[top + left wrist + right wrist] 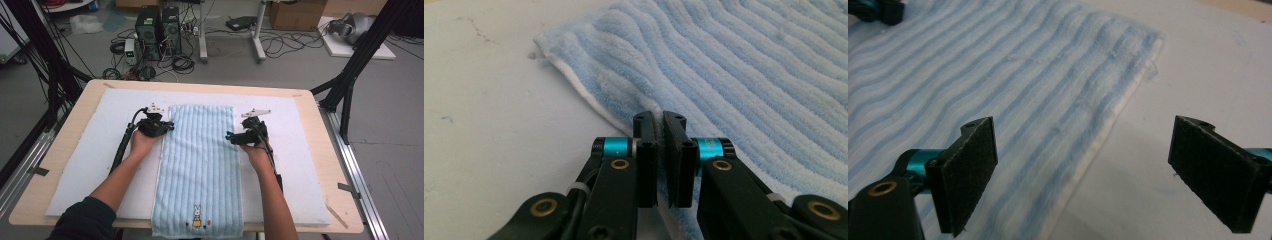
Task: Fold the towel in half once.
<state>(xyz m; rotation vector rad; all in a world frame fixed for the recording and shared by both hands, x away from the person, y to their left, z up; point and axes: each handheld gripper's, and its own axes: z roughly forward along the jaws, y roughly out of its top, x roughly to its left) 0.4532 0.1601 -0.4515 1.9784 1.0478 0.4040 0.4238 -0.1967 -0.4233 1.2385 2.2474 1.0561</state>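
A: Towel (200,165)? Where is it?

B: Flat on the white pad (90,160), long way toward you, rabbit patch (197,216) at the near end.

A: Your left gripper (167,126)?

B: At the towel's left edge, jaws pinched tight together on the hem.

A: Right gripper (231,136)?

B: Jaws wide apart, straddling the towel's right edge, nothing clamped. Wooden table (320,125) under it all.

White mat (305,150) lies bare on both sides of the blue towel (200,160): free passage there. Counter (330,165) edges unobstructed. Left tool (167,127) and right tool (231,136) stand at the towel's long edges, well apart.
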